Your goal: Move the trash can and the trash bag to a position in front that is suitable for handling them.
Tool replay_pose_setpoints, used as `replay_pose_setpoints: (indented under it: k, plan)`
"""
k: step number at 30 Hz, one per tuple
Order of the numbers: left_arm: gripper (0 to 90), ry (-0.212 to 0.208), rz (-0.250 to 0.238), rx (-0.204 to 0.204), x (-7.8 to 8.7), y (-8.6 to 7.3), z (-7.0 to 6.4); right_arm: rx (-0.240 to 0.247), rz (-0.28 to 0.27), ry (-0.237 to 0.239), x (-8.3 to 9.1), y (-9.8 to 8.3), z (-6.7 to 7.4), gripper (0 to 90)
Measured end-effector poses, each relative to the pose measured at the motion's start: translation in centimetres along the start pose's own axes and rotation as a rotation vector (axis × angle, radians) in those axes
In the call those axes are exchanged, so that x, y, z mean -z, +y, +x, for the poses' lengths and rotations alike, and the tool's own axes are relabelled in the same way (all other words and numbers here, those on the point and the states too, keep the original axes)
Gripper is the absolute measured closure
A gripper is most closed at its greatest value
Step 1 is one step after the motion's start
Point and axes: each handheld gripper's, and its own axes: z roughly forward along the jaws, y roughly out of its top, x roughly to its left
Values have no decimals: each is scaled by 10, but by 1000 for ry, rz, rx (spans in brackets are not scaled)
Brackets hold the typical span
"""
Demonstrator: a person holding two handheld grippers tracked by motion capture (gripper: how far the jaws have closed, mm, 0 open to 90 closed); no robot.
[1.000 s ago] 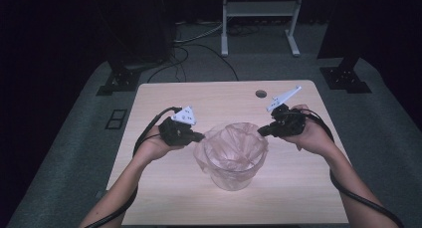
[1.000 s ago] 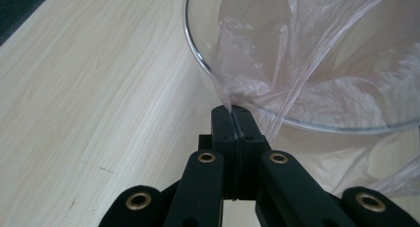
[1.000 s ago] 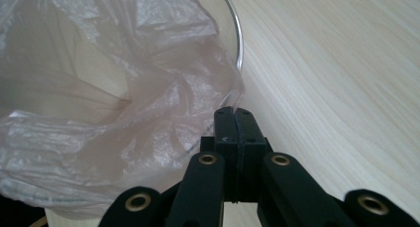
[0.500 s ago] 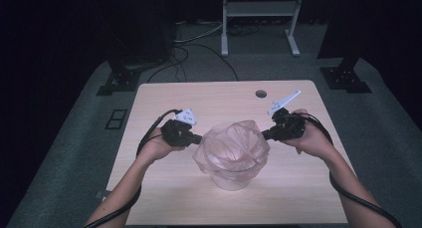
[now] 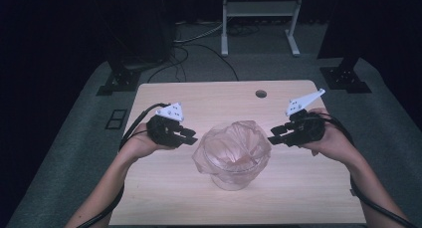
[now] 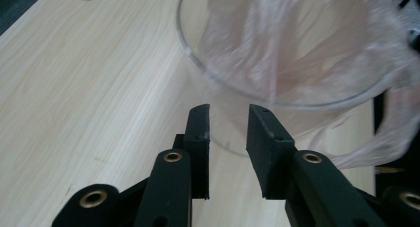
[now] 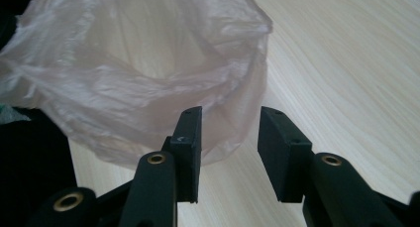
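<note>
Both hands have let go: the plastic bag [image 5: 232, 151] now lines the clear bowl [image 5: 230, 178] at centre frame, its edge draped over the rim. Left gripper [image 5: 190, 135] and right gripper [image 5: 273, 137] have just opened their jaws, nothing between them, so the lining looks done.

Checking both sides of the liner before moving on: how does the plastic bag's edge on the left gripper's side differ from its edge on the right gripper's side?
By the left gripper, the clear container's bare rim shows, with the plastic bag sitting inside it. By the right gripper, the bag is folded outward, draping over the rim and hiding it. Both grippers have just been opening, nothing between their jaws, apart from the bag above the wooden table.
</note>
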Motion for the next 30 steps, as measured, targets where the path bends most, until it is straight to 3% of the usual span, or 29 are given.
replay_pose_setpoints:
  k: [6,13,18,21,25,28,30]
  plan:
    - [634,-41,6,-58,-2,12,-11,46,-6,36,10,0,14,565]
    - [548,-73,6,-74,-5,20,-22,108,-10,75,19,-1,36,506]
    - [474,-69,18,-90,-10,26,-28,157,-9,93,20,0,51,462]
    - [425,-57,27,-94,-14,29,-30,197,-10,75,20,2,61,446]
    - [382,-6,43,-106,-23,32,-27,244,5,29,11,8,67,436]
    - [447,13,63,-109,-29,33,-23,282,26,-3,0,13,66,467]
    - [543,27,70,-115,-33,34,-21,303,42,-32,-8,16,65,571]
